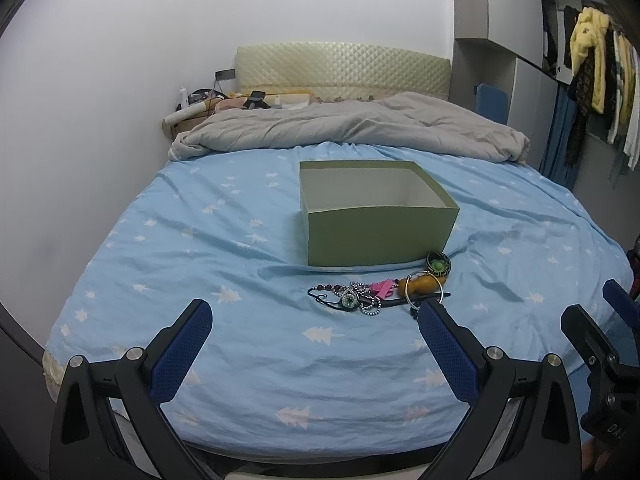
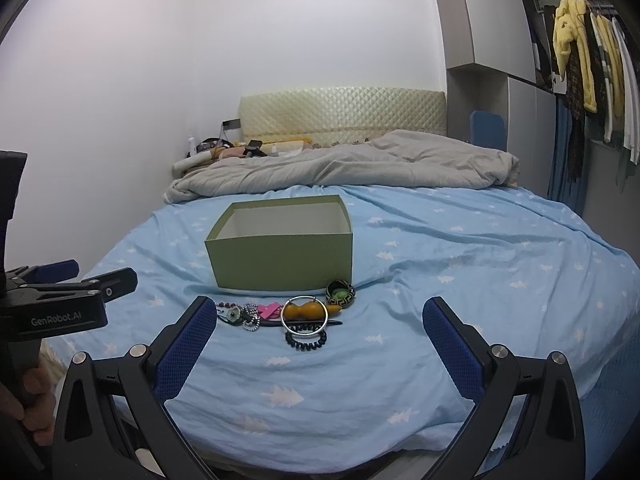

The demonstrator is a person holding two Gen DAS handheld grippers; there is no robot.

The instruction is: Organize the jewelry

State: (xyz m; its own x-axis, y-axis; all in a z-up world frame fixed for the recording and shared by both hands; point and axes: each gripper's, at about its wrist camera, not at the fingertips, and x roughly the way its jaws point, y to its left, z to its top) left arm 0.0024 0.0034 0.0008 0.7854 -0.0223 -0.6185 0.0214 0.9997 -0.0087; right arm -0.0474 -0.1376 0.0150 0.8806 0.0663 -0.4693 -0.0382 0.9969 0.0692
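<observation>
Bed (image 2: 460, 248) with blue tree-print sheet, grey duvet (image 2: 340, 168) bunched at far end. Green box (image 2: 280, 258), lidless and apparently empty, well ahead of both sets of jaws. Jewelry cluster (image 2: 288, 312) just in front of box, between box and jaws: silver bangle (image 2: 304, 316) around orange gourd pendant (image 2: 306, 310), black coil tie (image 2: 306, 340) nearest, patterned ring-shaped piece (image 2: 340, 293) touching box corner, pink clip (image 2: 269, 310), bead strands (image 1: 362, 298) toward left side. Left gripper (image 1: 316, 320) and right gripper (image 2: 320, 320): jaws wide apart, holding nothing, short of cluster. Step in hand, by judgement: start of sorting, nothing boxed yet. Next move: advance one set of jaws, straddle single outlying piece, close, lift clear of tangled strands, release over box.
</observation>
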